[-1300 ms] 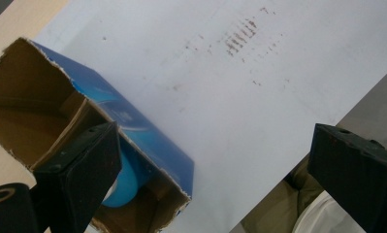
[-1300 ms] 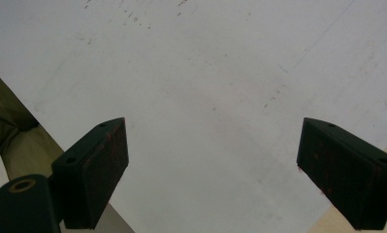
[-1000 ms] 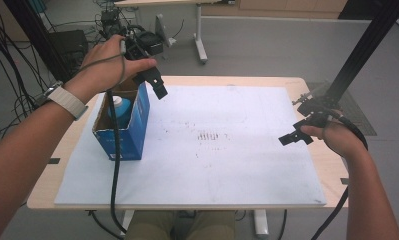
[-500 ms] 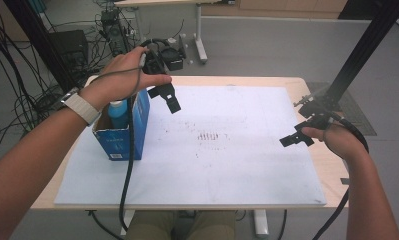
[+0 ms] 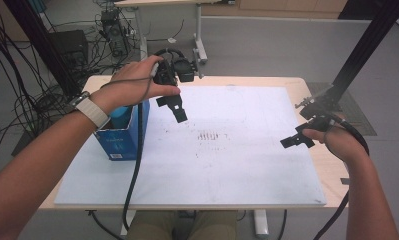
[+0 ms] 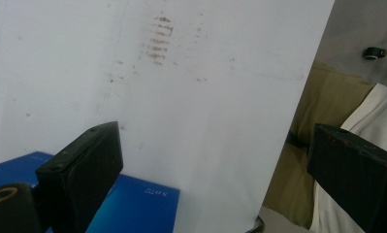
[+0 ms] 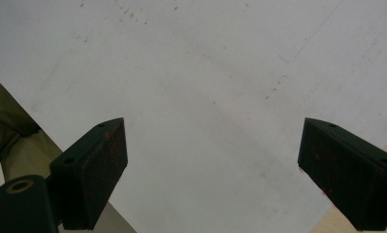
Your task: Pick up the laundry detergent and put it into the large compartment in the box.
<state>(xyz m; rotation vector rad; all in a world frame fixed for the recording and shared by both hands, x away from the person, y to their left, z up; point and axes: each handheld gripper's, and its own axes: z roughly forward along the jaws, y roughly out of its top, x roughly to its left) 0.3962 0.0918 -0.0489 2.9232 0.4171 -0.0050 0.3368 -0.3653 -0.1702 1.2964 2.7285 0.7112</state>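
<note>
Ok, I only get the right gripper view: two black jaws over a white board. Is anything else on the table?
Observer: Yes. A blue box stands at the left edge of the board, with something light blue inside it.
Operator: Where's the other gripper?
Observer: The left gripper hangs over the board beside that box, with its jaws open and empty.
Operator: Is the board clean?
Observer: No. There's a patch of short brownish streaks near its middle.

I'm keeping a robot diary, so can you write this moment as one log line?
left gripper: open, above white mat | blue box: upright, untouched | right gripper: open, empty
</note>
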